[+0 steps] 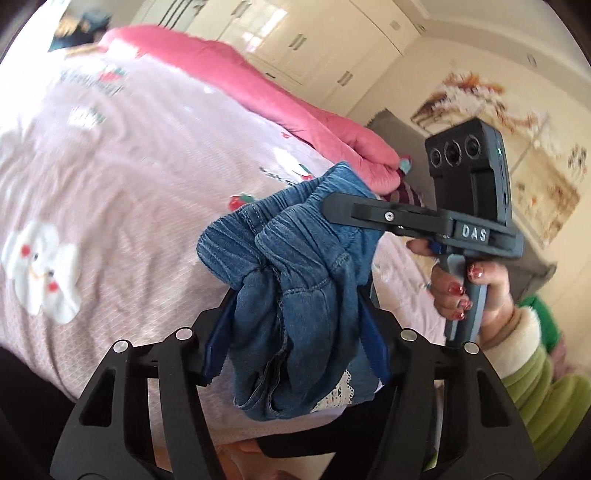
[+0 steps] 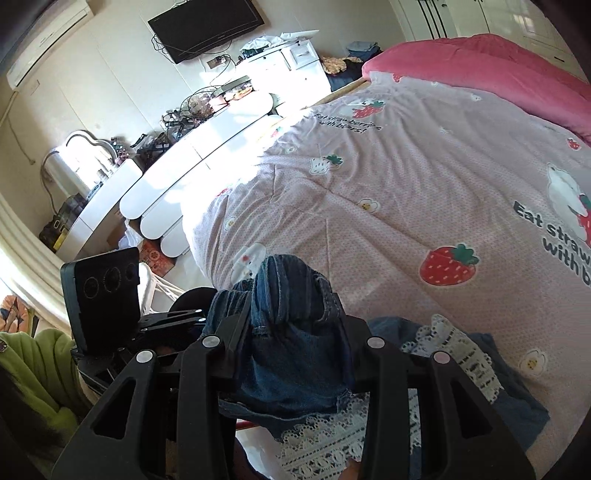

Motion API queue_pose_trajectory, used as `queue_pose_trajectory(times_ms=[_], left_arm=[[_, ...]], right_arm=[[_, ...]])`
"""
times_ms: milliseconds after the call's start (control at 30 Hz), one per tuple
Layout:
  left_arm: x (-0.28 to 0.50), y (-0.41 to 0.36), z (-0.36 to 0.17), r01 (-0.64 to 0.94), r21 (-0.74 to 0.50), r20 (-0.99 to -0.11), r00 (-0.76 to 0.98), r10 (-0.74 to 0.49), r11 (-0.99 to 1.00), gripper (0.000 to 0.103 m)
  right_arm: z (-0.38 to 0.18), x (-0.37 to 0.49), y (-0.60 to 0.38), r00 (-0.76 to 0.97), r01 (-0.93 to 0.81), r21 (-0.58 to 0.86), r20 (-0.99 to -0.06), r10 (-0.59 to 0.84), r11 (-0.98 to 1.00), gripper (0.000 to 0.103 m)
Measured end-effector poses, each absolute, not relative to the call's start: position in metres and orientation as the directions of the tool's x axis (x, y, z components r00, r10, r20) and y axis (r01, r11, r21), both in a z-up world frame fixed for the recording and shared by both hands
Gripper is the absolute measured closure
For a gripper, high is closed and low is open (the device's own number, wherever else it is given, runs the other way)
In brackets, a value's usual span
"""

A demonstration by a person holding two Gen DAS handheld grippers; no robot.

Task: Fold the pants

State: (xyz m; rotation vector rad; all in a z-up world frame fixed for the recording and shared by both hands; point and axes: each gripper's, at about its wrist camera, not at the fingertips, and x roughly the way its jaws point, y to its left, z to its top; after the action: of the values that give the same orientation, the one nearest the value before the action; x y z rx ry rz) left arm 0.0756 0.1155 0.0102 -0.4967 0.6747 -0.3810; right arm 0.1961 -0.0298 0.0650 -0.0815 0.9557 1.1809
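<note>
Small blue denim pants [image 1: 295, 266] with white lace trim [image 1: 334, 393] hang bunched above a pink strawberry-print bedspread [image 1: 129, 184]. My left gripper [image 1: 295, 332] is shut on the gathered waistband. My right gripper [image 1: 343, 210] comes in from the right, held by a hand, and is shut on the same waistband just beyond. In the right wrist view my right gripper [image 2: 291, 332] clamps the denim pants [image 2: 291, 295]; the lace-trimmed legs [image 2: 454, 354] trail onto the bedspread [image 2: 406, 184]. The left gripper's body [image 2: 103, 295] shows at left; its fingertips are hidden by cloth.
A pink quilt [image 1: 258, 92] lies rolled along the bed's far side. White wardrobes [image 1: 314, 44] stand behind. In the right wrist view a white dresser [image 2: 177, 173] with clutter and a wall TV [image 2: 207, 26] stand left of the bed.
</note>
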Motion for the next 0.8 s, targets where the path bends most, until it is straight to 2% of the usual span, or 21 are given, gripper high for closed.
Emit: queue_pose_trajectory(times_ms=[133, 333, 533, 700, 800], left_arm=[[0.077, 0.077, 0.013, 0.222, -0.445, -0.535, 0.712, -0.456, 0.868, 0.05], [0.087, 0.027, 0.005, 0.286, -0.368, -0.58, 0.673, -0.459, 0.885, 0.05], [0.091, -0.003, -0.002, 0.307, -0.298, -0.613, 0.664, -0.428, 0.904, 0.05], [0.084, -0.031, -0.012, 0.352, -0.236, -0.633, 0.652, -0.419, 0.906, 0.035], [0.077, -0.045, -0.018, 0.388, -0.202, -0.642, 0.641, -0.42, 0.899, 0.031]], right_arm=[[0.062, 0.2, -0.054, 0.079, -0.79, 0.409, -0.671, 0.737, 0.456, 0.067], [0.05, 0.201, -0.092, 0.112, -0.766, 0.409, -0.675, 0.729, 0.496, 0.067], [0.032, 0.205, -0.131, 0.139, -0.717, 0.439, -0.671, 0.728, 0.542, 0.061], [0.026, 0.196, -0.164, 0.171, -0.682, 0.469, -0.644, 0.746, 0.561, 0.05], [0.024, 0.188, -0.179, 0.194, -0.663, 0.478, -0.633, 0.749, 0.576, 0.049]])
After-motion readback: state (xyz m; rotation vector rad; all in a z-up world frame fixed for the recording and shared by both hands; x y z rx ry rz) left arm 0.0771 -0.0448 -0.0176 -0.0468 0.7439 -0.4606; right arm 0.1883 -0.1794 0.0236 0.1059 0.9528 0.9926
